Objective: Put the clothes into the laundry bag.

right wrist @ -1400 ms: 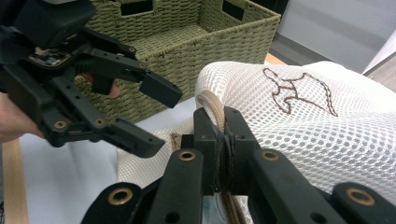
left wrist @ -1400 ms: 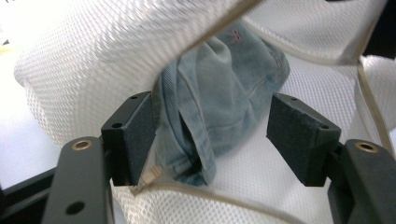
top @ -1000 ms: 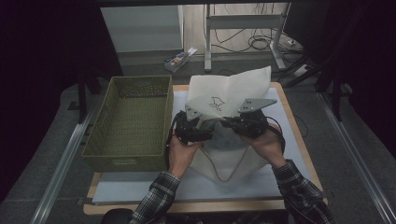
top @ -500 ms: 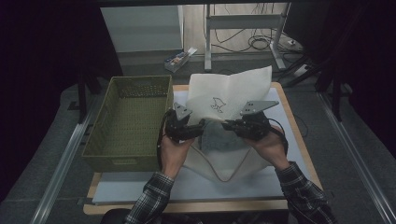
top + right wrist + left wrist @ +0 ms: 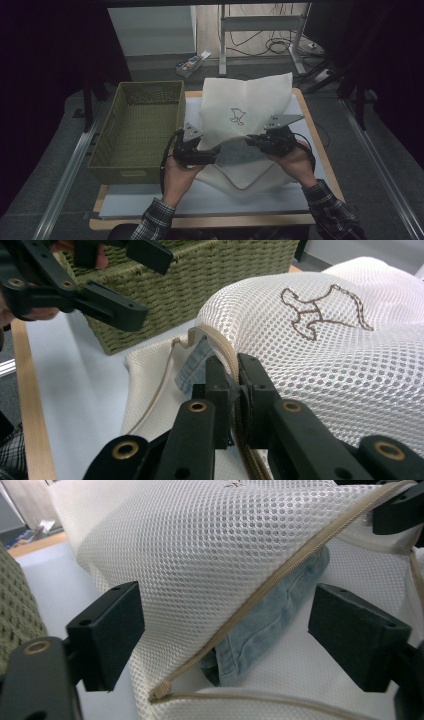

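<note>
Mesh laundry bag (image 5: 245,125) is held up off the white surface (image 5: 210,197) by its zippered mouth, just right of the olive wicker basket (image 5: 137,132). The right hand-held gripper (image 5: 234,371) is clamped on the tan zipper edge (image 5: 220,347), jaws pressed together over the tape. The left hand-held gripper (image 5: 225,625) stands wide, its jaws either side of the upper mesh flap without pinching it. Compared with a second ago, the left hand-held gripper has drawn back toward the basket side and the bag's top panel stands higher, so the mouth gapes more; I judge that the opening is being readied for closing or for reaching inside. Inside the bag lies a folded piece of light blue denim (image 5: 260,625), resting on the lower mesh layer just behind the zipper. The basket looks empty.
</note>
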`<state>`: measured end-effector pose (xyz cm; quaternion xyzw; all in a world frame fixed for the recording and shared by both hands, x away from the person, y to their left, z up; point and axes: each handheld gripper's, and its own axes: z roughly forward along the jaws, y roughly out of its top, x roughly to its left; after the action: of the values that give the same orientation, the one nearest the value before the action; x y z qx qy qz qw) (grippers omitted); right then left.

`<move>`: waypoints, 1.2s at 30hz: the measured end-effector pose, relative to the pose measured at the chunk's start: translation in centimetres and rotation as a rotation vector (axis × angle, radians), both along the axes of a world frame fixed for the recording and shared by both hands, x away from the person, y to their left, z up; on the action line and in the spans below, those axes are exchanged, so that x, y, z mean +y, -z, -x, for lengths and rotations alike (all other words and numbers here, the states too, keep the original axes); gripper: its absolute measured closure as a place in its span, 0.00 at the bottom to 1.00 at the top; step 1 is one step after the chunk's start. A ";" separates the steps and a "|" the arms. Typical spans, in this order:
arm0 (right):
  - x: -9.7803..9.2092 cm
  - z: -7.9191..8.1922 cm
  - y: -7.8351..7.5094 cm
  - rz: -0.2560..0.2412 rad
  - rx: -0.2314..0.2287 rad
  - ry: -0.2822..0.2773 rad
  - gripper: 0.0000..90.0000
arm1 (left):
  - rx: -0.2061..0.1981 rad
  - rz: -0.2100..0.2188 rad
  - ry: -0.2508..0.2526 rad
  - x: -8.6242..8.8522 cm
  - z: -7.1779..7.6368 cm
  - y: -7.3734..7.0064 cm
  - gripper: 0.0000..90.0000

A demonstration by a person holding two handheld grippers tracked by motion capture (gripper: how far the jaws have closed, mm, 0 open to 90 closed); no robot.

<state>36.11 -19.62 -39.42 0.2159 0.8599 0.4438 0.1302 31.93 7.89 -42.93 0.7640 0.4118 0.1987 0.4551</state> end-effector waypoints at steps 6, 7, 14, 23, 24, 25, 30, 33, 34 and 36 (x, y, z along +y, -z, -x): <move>-0.5 0.3 0.6 0.008 0.003 0.000 0.91 | 0.022 -0.002 0.032 0.3 0.3 0.6 0.11; -0.6 0.3 0.7 0.009 0.004 0.001 0.91 | 0.026 -0.007 0.036 0.3 0.3 0.7 0.10; -1.2 0.4 1.6 0.013 0.014 0.019 0.92 | 0.036 -0.002 0.056 0.8 0.8 1.3 0.08; -2.0 0.5 2.4 0.013 0.027 0.037 0.93 | 0.024 0.023 0.077 1.1 1.2 1.8 0.08; -2.0 0.5 2.5 0.012 0.028 0.039 0.93 | 0.019 0.026 0.084 1.1 1.2 1.8 0.08; -2.1 0.5 2.5 0.013 0.029 0.039 0.93 | 0.015 0.031 0.086 1.1 1.3 1.9 0.07; -2.3 0.6 3.0 0.020 0.034 0.041 0.93 | -0.004 0.029 0.092 1.0 1.7 2.3 0.06; -2.4 0.6 3.4 0.028 0.040 0.044 0.93 | -0.005 0.029 0.092 1.0 1.9 2.6 0.06; -2.5 0.6 3.5 0.032 0.042 0.044 0.93 | -0.005 0.030 0.096 1.1 2.0 2.7 0.06; -2.5 0.7 3.8 0.038 0.046 0.046 0.93 | -0.010 0.022 0.092 1.0 2.2 2.9 0.05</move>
<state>35.45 -22.16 -43.20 0.2434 0.8656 0.4194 0.1249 29.77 8.93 -45.82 0.7761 0.3762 0.1770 0.4742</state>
